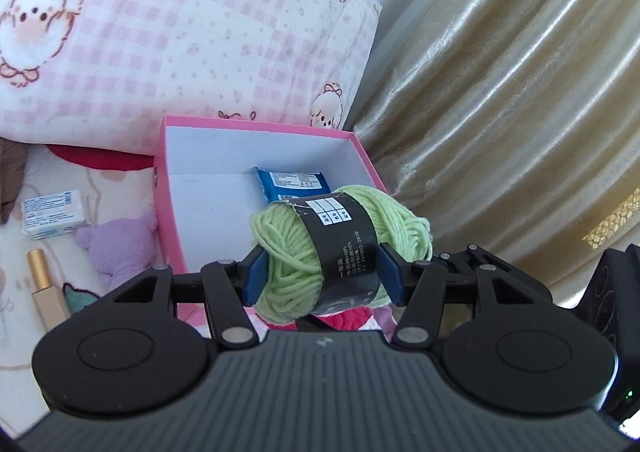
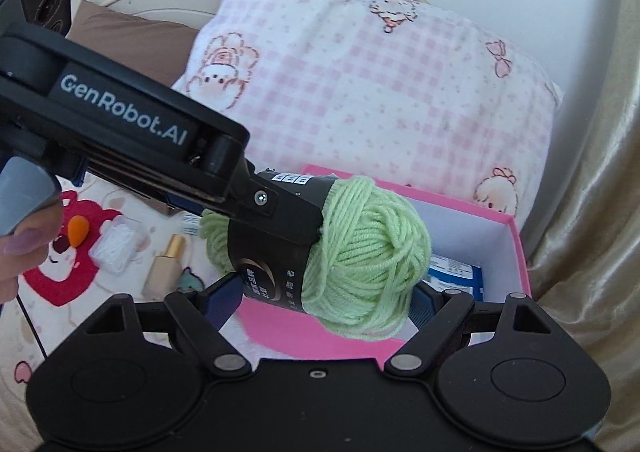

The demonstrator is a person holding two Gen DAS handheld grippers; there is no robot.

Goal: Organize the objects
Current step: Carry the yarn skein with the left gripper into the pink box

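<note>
A ball of light green yarn (image 1: pixel 340 248) with a black paper band hangs in the air, and my left gripper (image 1: pixel 320 272) is shut on it across the band. It hovers over the near right corner of an open pink box (image 1: pixel 256 124) with a white inside. A blue packet (image 1: pixel 292 182) lies in that box. In the right wrist view the left gripper's finger (image 2: pixel 280 212) comes in from the left, clamped on the yarn (image 2: pixel 368 252). My right gripper (image 2: pixel 322 302) stands wide open just under the ball, above the box's front wall (image 2: pixel 320 332).
A pink checked pillow (image 1: pixel 180 32) leans behind the box, and a beige curtain (image 1: pixel 500 112) hangs to its right. On the printed blanket left of the box lie a white carton (image 1: pixel 54 214), a purple plush (image 1: pixel 116 248), a gold-capped bottle (image 2: pixel 164 268) and a clear case (image 2: pixel 114 248).
</note>
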